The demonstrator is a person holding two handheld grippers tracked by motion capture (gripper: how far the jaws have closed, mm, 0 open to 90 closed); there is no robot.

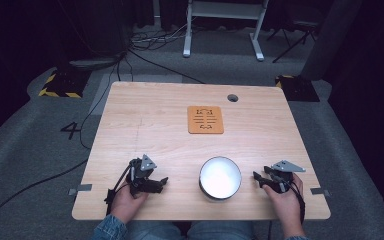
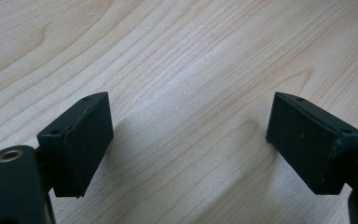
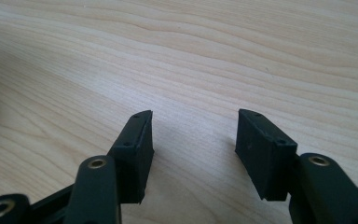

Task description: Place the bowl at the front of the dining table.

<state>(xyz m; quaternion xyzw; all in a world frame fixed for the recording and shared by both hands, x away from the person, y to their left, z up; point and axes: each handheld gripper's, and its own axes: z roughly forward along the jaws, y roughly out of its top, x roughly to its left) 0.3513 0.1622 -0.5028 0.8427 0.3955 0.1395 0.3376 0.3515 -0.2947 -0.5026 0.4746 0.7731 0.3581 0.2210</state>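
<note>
High view shows the bowl (image 1: pixel 220 177) on the worktop (image 1: pixel 155 125) between the left gripper (image 1: pixel 163 182) and the right gripper (image 1: pixel 256 178), both with jaws apart and empty, so I judge the reach is starting and next one gripper must approach the bowl's rim.

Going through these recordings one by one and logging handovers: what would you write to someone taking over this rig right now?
Left gripper: open, nothing between its jaws, low over the table at the near left, pointing toward the bowl.
Right gripper: open, holding nothing, low at the near right, also pointing toward the bowl.
White bowl: upright near the front edge, between the two grippers, touched by neither; it looks empty.
Orange mat: flat, farther back near the table's middle, nothing on it.
Done: nothing visibly handled so far.
Left: probably grasp the bowl; moving it to the mat is a guess.
</note>
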